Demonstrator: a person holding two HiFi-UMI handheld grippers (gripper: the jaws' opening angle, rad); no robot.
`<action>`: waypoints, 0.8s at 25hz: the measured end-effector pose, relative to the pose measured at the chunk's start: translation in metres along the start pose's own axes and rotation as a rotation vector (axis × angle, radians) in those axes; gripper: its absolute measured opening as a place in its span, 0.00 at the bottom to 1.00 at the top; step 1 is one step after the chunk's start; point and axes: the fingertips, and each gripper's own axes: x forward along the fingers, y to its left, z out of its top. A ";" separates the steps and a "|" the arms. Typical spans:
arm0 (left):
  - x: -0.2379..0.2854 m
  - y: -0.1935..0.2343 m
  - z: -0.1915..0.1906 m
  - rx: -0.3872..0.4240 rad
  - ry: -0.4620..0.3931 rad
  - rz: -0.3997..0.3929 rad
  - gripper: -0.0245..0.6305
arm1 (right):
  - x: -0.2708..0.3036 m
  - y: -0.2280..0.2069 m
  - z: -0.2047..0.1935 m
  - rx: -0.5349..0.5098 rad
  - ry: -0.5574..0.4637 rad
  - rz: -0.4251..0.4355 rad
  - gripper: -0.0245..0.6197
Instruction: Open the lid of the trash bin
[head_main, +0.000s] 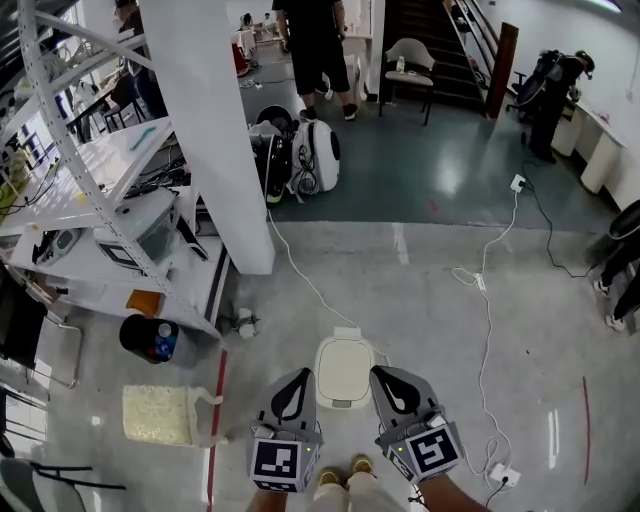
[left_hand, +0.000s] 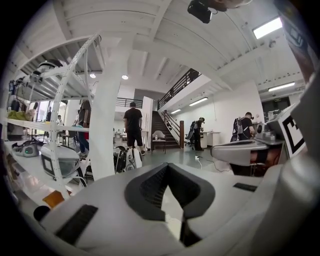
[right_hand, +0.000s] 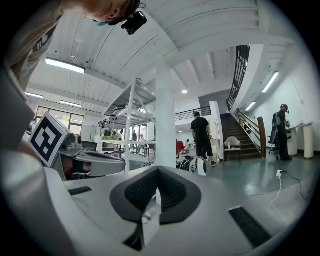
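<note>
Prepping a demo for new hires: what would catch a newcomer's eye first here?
First, the small white trash bin, lid closed, standing on the grey floor right in front of the person. The left gripper and right gripper flank it, both shut and empty. Behind them, a broad white square pillar rises at upper left.

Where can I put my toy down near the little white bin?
The bare grey floor right of the white bin, up to the white cable, is free. So is the floor past that cable. It's crowded beside the bin, where the left gripper and right gripper flank it, and on the left by the black bucket and yellowish mat.
</note>
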 end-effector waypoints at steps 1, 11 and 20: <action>0.002 0.000 -0.004 -0.002 -0.004 0.002 0.04 | 0.000 0.000 -0.005 -0.001 0.006 0.007 0.09; 0.016 0.000 -0.081 -0.044 0.104 0.027 0.04 | 0.008 -0.005 -0.078 0.023 0.065 0.007 0.09; 0.018 -0.011 -0.147 -0.086 0.179 0.043 0.04 | 0.001 -0.011 -0.134 0.113 0.123 -0.010 0.09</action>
